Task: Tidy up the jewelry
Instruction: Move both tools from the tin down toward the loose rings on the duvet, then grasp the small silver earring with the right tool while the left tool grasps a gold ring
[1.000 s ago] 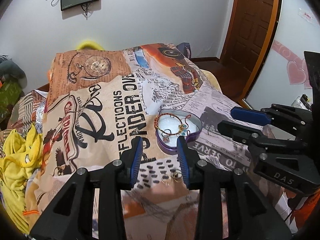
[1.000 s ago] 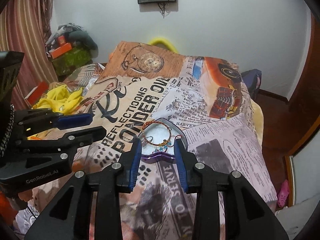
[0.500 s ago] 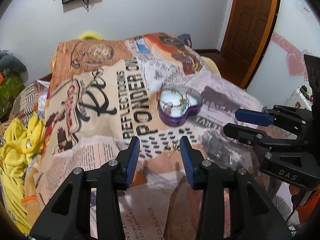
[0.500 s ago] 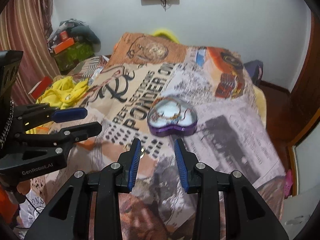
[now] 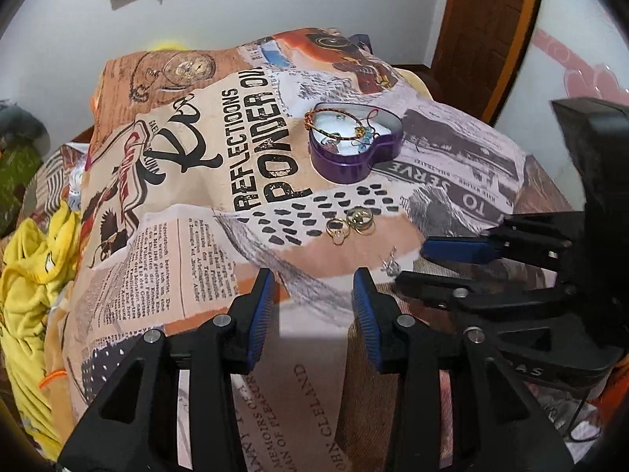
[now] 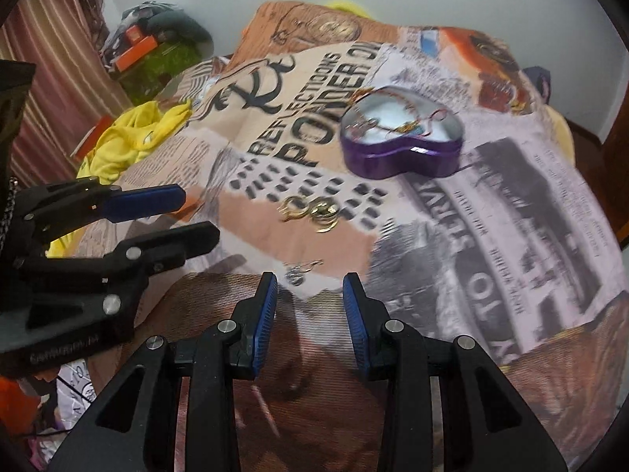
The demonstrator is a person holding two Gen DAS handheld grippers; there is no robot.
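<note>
Left wrist: newsprint-patterned bedspread (image 5: pixel 243 181), white wall (image 5: pixel 275 0).

Since 1 s ago both grippers came down and tilted more toward the bedspread (image 5: pixel 236 181), so the gold rings (image 5: pixel 350 224) and small silver earring (image 5: pixel 389 265) now lie just ahead of the left gripper (image 5: pixel 310 306) and right gripper (image 6: pixel 308 303), and the heart tin (image 5: pixel 354 145) sits farther up.

Both wrist views tilt down, close — sharing the heart tin (image 5: pixel 355 149).
</note>
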